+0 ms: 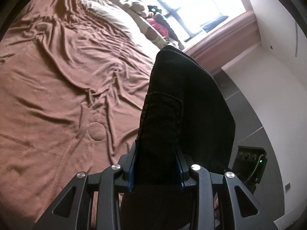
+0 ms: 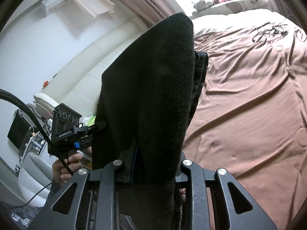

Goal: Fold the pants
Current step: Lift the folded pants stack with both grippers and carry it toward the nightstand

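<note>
Pants (image 1: 184, 99) hang bunched above the brown bed (image 1: 63, 80), the left gripper (image 1: 156, 164) and right gripper (image 2: 155, 164) each pinching a thick fold of black cloth.

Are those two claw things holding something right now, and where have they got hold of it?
Yes. Both hold the black pants. The left gripper and the right gripper each pinch bunched fabric; which part of the garment is unclear. The pants hang above the brown bedsheet.

Black pants (image 1: 184, 105) — plain, dark-stitched — over a plain brown bedsheet (image 1: 63, 72).
</note>
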A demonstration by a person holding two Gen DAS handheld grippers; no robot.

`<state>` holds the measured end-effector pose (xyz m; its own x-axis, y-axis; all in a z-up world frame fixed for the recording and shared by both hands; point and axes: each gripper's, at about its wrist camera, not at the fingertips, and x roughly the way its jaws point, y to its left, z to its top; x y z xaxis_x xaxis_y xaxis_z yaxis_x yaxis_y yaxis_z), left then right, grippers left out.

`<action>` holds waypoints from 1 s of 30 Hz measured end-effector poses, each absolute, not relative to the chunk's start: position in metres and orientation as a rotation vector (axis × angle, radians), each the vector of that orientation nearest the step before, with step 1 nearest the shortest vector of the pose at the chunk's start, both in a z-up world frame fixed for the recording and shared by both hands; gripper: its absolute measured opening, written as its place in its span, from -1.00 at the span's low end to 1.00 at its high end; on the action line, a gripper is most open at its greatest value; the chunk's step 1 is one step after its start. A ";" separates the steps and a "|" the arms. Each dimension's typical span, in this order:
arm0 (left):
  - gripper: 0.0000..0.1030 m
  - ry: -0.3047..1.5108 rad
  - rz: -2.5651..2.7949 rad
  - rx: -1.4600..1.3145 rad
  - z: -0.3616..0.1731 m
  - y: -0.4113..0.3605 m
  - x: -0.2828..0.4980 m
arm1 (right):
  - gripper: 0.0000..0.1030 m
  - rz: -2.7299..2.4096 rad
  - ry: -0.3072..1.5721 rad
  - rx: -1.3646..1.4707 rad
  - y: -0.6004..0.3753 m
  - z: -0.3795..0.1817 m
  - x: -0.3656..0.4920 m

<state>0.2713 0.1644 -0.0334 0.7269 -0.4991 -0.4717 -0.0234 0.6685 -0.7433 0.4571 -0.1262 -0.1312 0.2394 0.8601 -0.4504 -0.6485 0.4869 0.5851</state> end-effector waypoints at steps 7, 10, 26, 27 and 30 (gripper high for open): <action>-0.31 0.687 -0.341 -0.756 -0.002 0.135 0.263 | -0.55 1.022 0.762 0.300 -0.150 -0.117 0.433; -0.31 0.672 -0.359 -0.742 0.011 0.122 0.257 | -0.55 1.005 0.737 0.294 -0.160 -0.112 0.422; -0.31 0.628 -0.524 -0.686 0.054 0.039 0.230 | -0.55 0.823 0.634 0.270 -0.223 -0.083 0.331; -0.31 0.626 -0.531 -0.681 0.056 0.035 0.229 | -0.55 0.814 0.628 0.271 -0.229 -0.081 0.325; -0.31 0.626 -0.552 -0.669 0.060 0.018 0.227 | -0.55 0.802 0.623 0.279 -0.244 -0.081 0.324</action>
<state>0.2270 0.0181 0.0604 0.6838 -0.6425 -0.3460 0.2623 0.6588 -0.7051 0.3236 -0.2437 -0.0812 0.5303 0.7411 -0.4118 -0.5829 0.6714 0.4576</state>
